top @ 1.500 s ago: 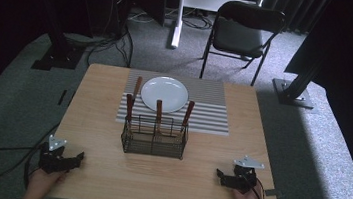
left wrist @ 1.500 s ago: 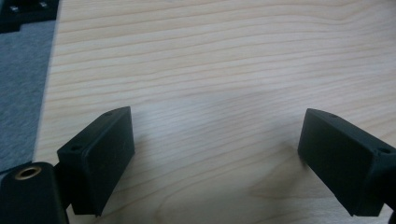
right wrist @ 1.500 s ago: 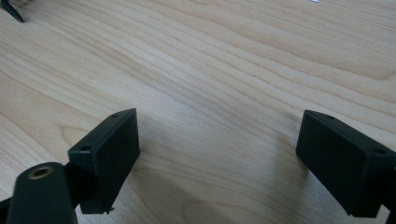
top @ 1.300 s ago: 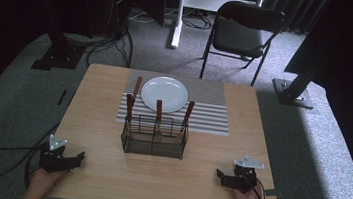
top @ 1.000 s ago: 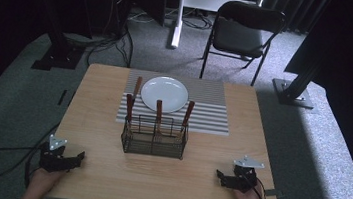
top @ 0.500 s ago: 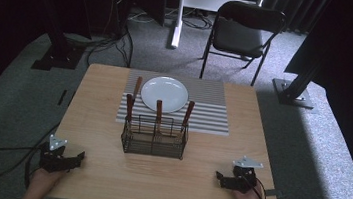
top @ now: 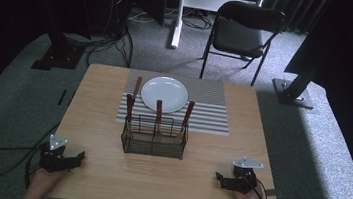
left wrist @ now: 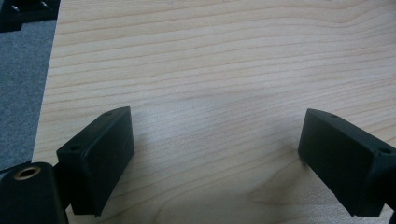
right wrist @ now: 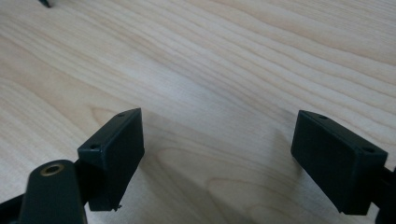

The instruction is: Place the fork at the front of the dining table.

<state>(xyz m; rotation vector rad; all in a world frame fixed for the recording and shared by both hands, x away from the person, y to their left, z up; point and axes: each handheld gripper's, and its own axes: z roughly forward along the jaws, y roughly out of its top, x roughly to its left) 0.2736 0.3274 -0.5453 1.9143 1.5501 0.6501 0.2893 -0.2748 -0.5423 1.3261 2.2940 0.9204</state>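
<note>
Both tools are resting low on the bare wood surface, jaws spread wide and gripping nothing: the left tool at 7 o'clock, the right tool at 5 o'clock. At centre, the wire caddy is holding three wooden-handled utensils upright. These are probably light and stiff; grasping mid-handle looks best. Behind, at 12 o'clock, the white plate is sitting on the striped mat, likely fragile and slippery.
</note>
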